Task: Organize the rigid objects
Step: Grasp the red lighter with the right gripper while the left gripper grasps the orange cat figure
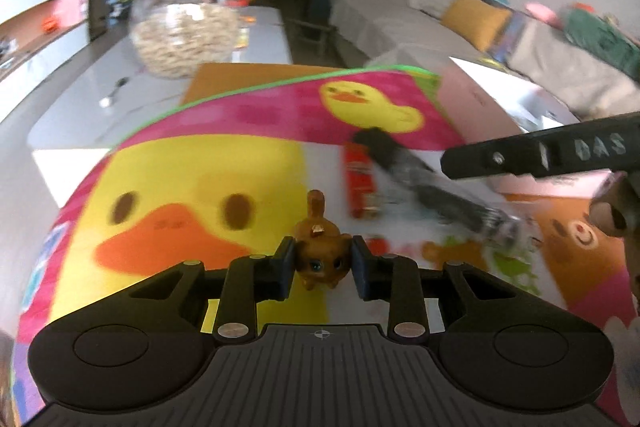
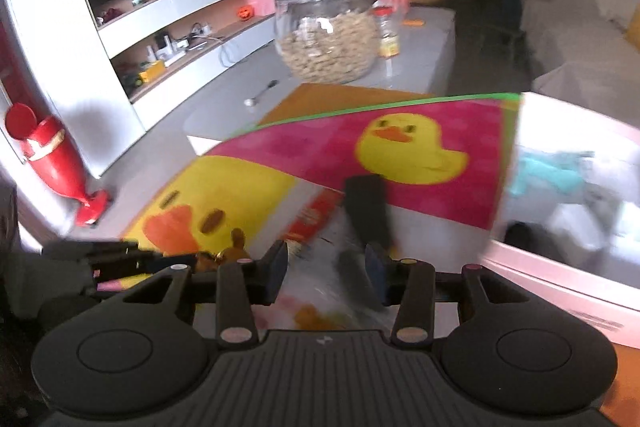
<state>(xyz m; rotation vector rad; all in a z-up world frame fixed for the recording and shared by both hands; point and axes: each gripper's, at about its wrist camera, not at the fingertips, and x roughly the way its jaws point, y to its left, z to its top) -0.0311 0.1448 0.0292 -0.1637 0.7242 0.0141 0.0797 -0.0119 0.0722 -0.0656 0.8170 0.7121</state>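
My left gripper (image 1: 322, 262) is shut on a small brown toy animal (image 1: 320, 247), held just above the duck-print play mat (image 1: 200, 203). The toy also shows in the right wrist view (image 2: 234, 251), beside the left gripper's arm. A red lighter (image 1: 359, 179) and a black-capped clear tube (image 1: 432, 179) lie on the mat ahead. My right gripper (image 2: 327, 267) is open over the blurred black tube (image 2: 366, 211), its fingers either side of it. The red lighter (image 2: 310, 219) lies just left of the tube.
A white-and-pink open box (image 2: 568, 195) with a teal item stands at the right of the mat. A glass jar of cereal (image 1: 184, 23) and a spoon (image 1: 114, 93) sit on the grey table behind. A sofa (image 1: 460, 27) runs along the right.
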